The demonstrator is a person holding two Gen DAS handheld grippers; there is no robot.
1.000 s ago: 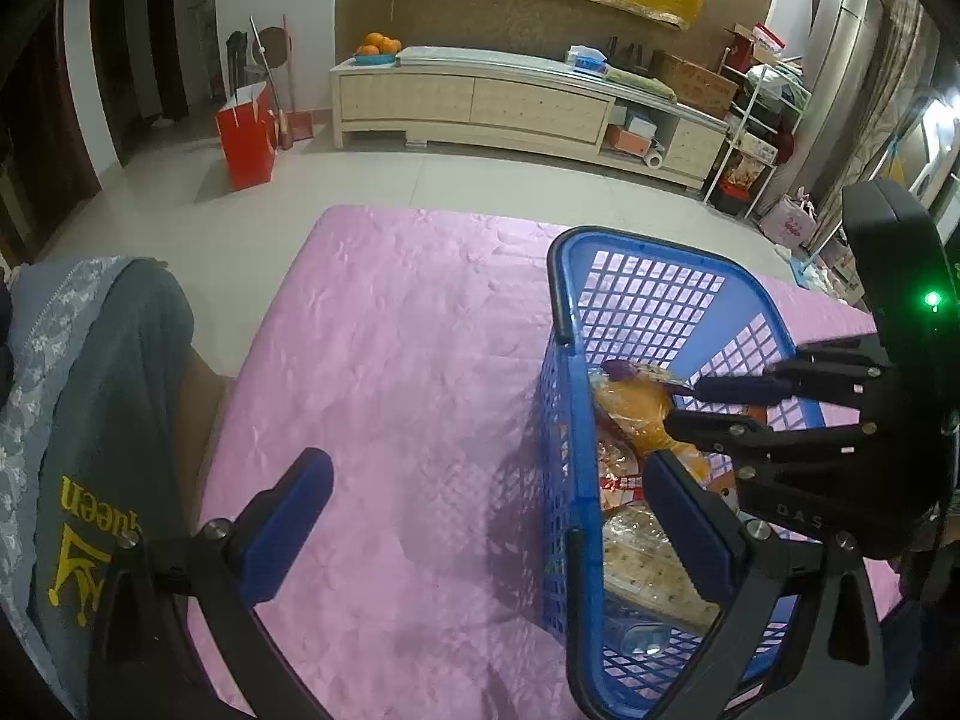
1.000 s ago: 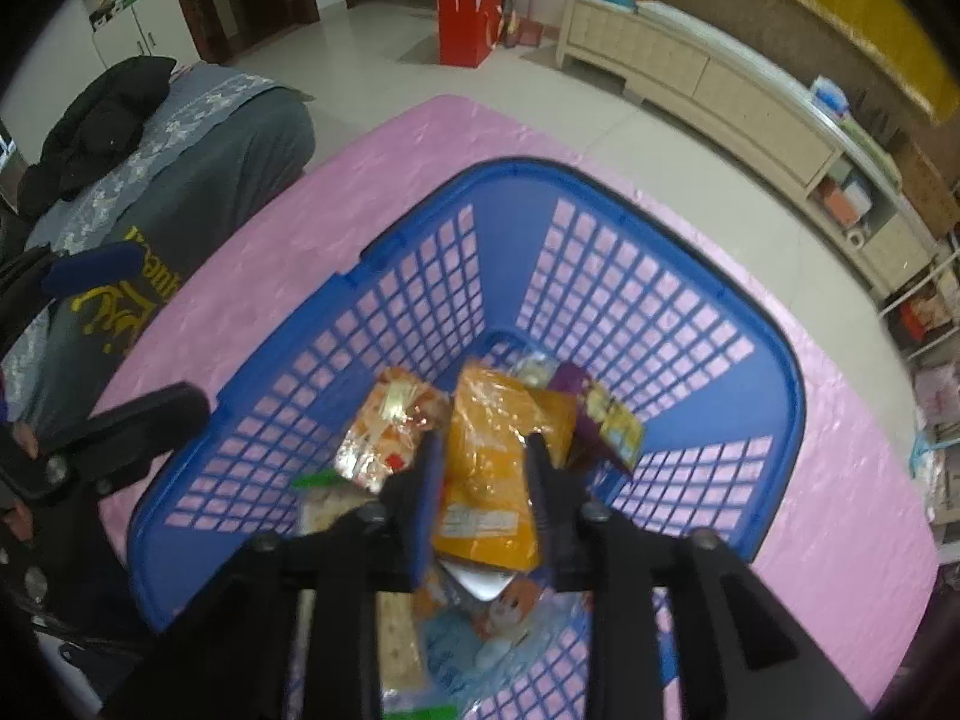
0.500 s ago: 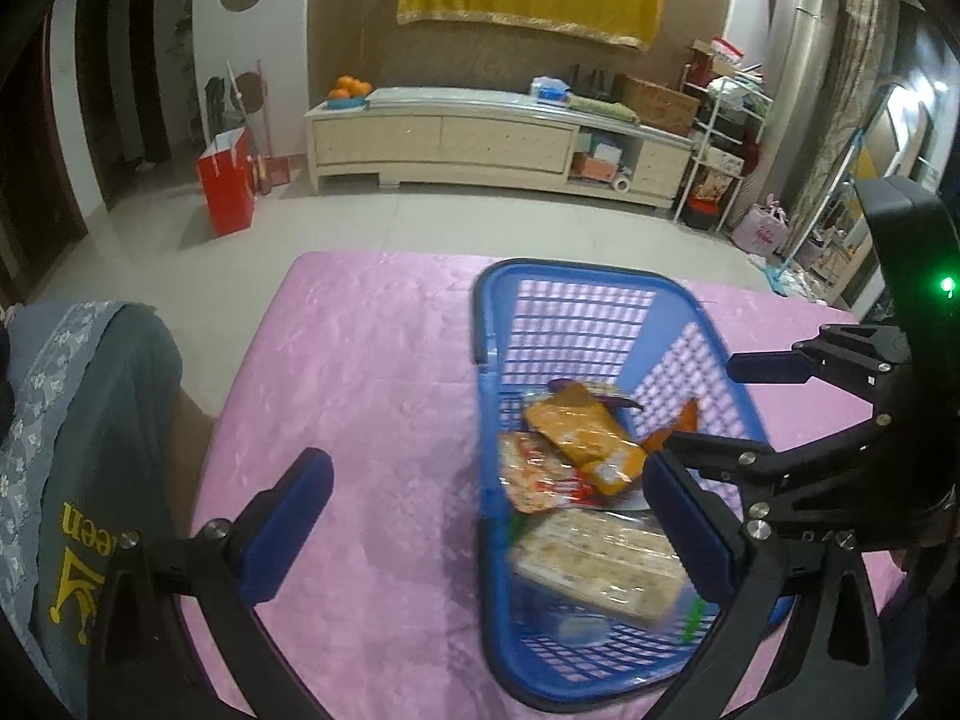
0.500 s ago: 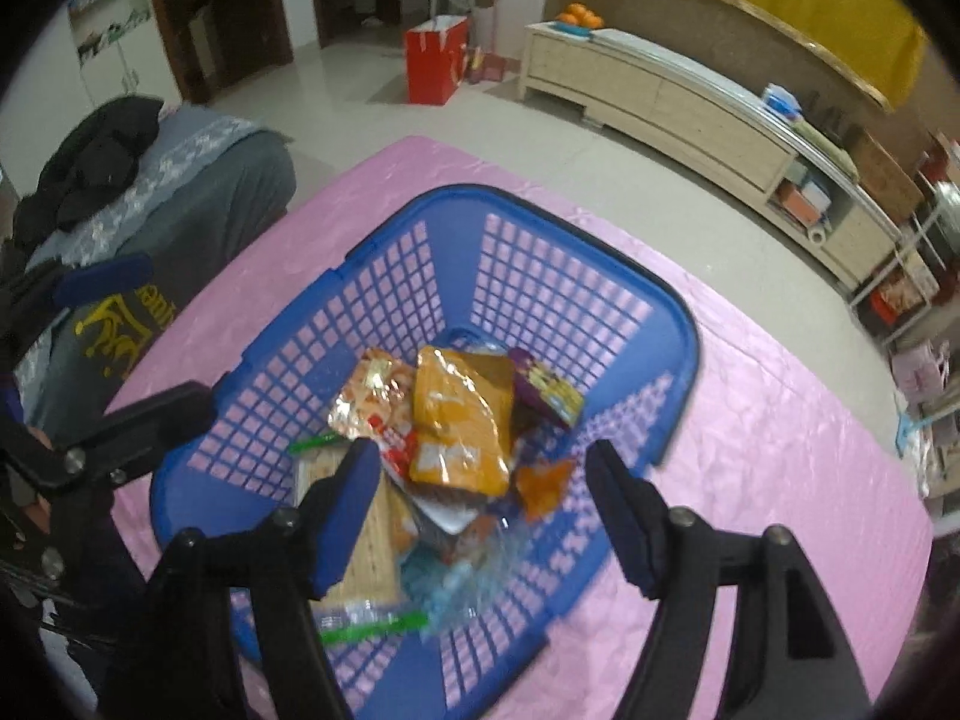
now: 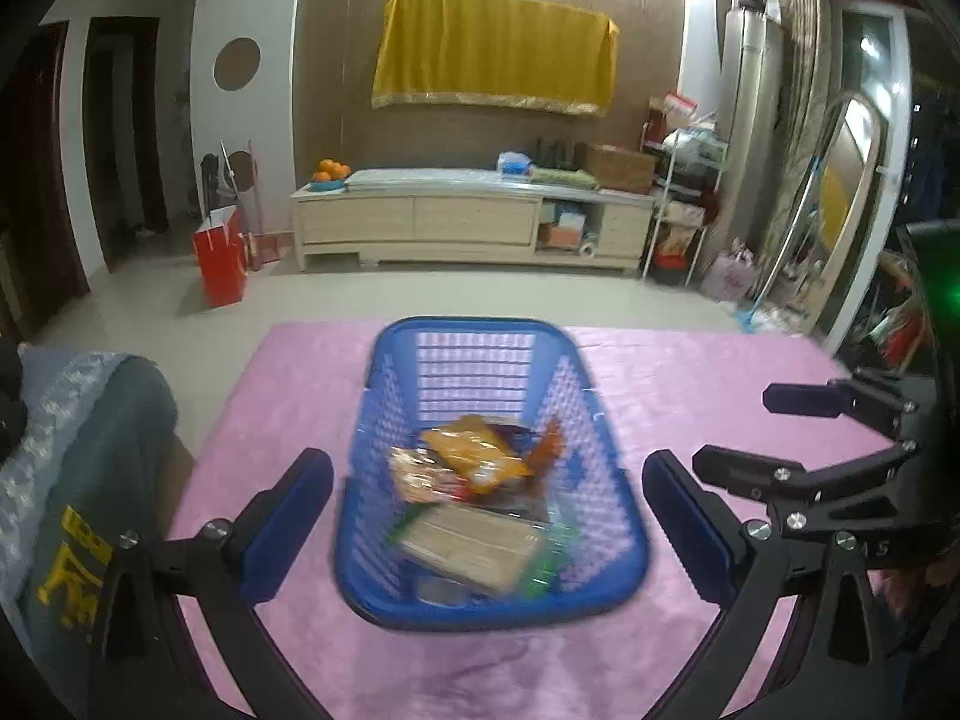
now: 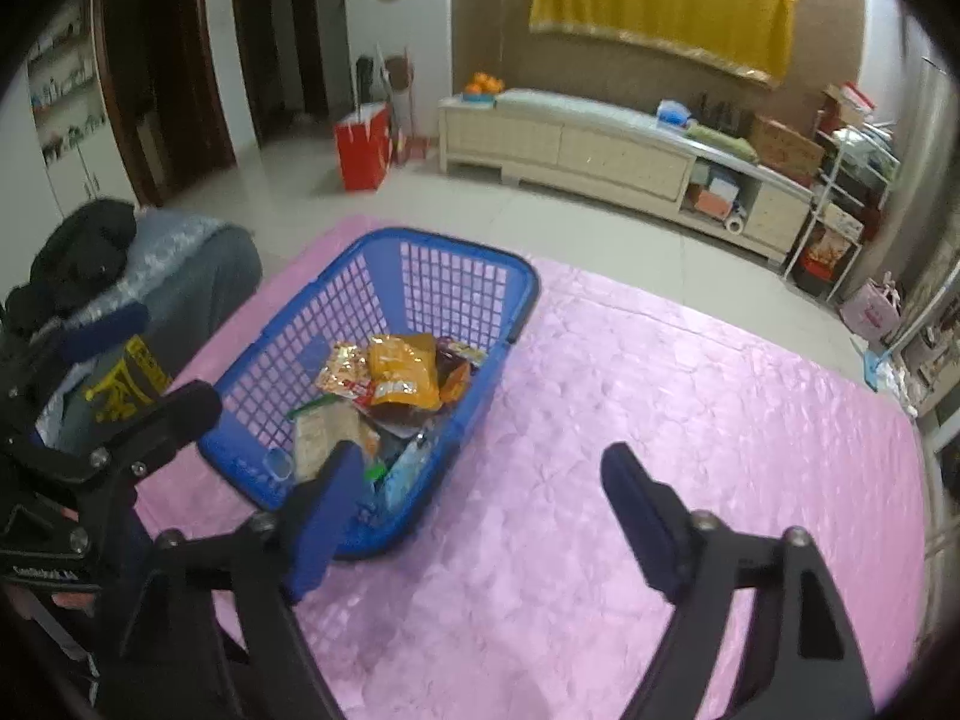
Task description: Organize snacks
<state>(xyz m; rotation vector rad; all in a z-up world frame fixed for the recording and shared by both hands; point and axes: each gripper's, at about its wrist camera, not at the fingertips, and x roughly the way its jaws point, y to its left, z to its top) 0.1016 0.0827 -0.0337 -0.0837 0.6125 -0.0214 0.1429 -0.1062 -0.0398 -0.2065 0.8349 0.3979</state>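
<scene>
A blue plastic basket [image 5: 474,333] [image 6: 462,252] stands on a pink tablecloth [image 5: 690,372] [image 6: 690,396]. It holds several snack packets, with an orange packet [image 5: 474,453] [image 6: 399,369] on top and a cracker pack [image 5: 468,546] [image 6: 324,435] nearer me. My left gripper [image 5: 489,525] is open and empty, held back from the basket with its jaws on either side of it in view. My right gripper [image 6: 474,510] is open and empty, above the cloth to the right of the basket. It also shows in the left wrist view [image 5: 774,432].
A grey garment with yellow print [image 5: 78,480] [image 6: 120,372] lies at the table's left edge. Beyond the table are a tiled floor, a red bag [image 5: 221,258] [image 6: 363,147] and a long cabinet [image 5: 468,222] [image 6: 600,150]. A shelf rack [image 5: 684,204] stands right.
My right gripper opened, let go of the orange packet in the basket and pulled back to the right. Both grippers rose and drew away, so the basket looks smaller.
</scene>
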